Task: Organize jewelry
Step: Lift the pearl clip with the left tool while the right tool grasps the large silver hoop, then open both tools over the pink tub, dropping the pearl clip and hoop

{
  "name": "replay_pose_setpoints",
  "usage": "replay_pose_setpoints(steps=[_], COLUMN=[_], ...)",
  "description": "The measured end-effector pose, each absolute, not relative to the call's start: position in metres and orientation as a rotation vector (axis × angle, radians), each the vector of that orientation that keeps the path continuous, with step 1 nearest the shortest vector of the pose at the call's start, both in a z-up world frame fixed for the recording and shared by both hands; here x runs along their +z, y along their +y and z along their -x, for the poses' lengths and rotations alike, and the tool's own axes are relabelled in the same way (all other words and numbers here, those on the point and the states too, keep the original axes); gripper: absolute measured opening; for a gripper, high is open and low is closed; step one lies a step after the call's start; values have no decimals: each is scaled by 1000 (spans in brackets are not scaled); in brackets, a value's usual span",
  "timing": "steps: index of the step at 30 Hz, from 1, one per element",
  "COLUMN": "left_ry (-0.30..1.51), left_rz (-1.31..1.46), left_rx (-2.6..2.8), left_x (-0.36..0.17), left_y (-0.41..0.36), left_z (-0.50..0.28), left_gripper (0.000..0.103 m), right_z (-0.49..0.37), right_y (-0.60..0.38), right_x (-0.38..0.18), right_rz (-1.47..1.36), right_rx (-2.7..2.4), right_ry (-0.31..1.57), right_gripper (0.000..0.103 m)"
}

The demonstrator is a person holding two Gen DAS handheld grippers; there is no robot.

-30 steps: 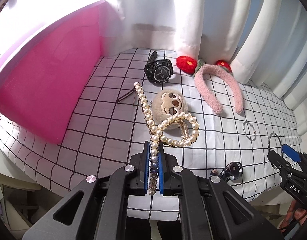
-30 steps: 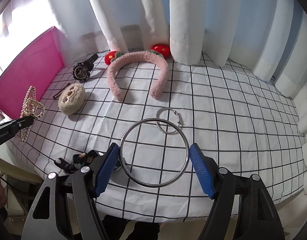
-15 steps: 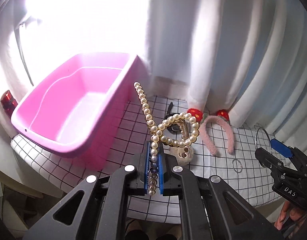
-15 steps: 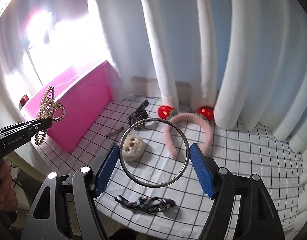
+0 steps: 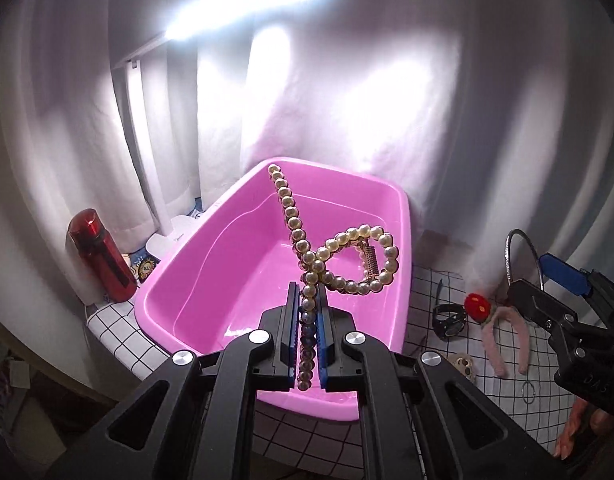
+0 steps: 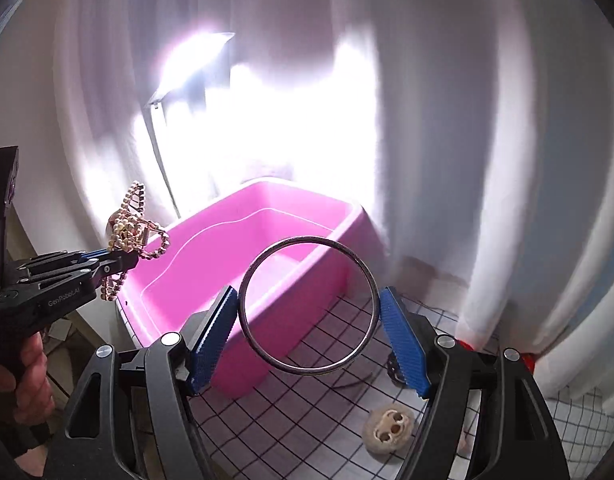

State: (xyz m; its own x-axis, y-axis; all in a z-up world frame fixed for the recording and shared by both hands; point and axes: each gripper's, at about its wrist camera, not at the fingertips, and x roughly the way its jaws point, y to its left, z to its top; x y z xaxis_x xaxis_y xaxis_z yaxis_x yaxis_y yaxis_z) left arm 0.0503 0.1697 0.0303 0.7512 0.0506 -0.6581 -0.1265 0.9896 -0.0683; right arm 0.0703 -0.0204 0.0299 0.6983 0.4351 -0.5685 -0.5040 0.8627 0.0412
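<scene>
White curtains (image 5: 387,100) fill the background, blown out by a lit lamp (image 5: 259,8) so the folds behind the bin are hard to read. Checked cloth covers the counter (image 5: 435,292), with a pink bin (image 5: 211,280) at its far corner; nothing can be made out inside the bin, though its near floor is hidden by the tool. Left gripper (image 5: 307,344) has its jaws pressed together, pinching the pearl hair clip (image 5: 335,256) by its straight beaded stem; the looped part with the metal spring sticks up, held in the air over the bin's interior. Right gripper (image 6: 311,316) jaws spread wide, pinching a large metal ring (image 6: 309,306) across its width, held up in the air in front of the bin's near corner. Lying on the cloth: black watch (image 5: 449,320), pink fuzzy headband (image 5: 507,340) with red knit strawberry, half covered by the right tool, a small thin ring (image 5: 529,392), and a fuzzy face clip (image 6: 387,428). Red bottle (image 5: 101,256) stands left of the bin, off the cloth edge. Person's hand (image 6: 23,372) on the left tool handle is cut off at the frame edge. Dark item behind the right jaw is blurred, can't tell.
</scene>
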Motion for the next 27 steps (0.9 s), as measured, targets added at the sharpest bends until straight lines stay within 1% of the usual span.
replay_pose_setpoints(steps=[4,13,18,24,27], left_ry=[756,896,954,1016,1022], left_rz=[111,146,147,151,135], left_rx=[106,74,83,87,97], left_x=[17,-31,-45,-61,-65], left_y=[199,234,244,249,250], left_z=[-74,-116,-132,-143,-146], left_gripper=[8,8,8,8,12], right_z=[-98,-158,-179,-191,-195], right_y=[25,95,113,114,111], right_x=[23,-16,-36,-49,-52], right_rz=[162,207,233,256,236], right_rx=[577,618,582,544,534], right_ry=[628,797,870,915,930], right_gripper=[70,70,70,71,71])
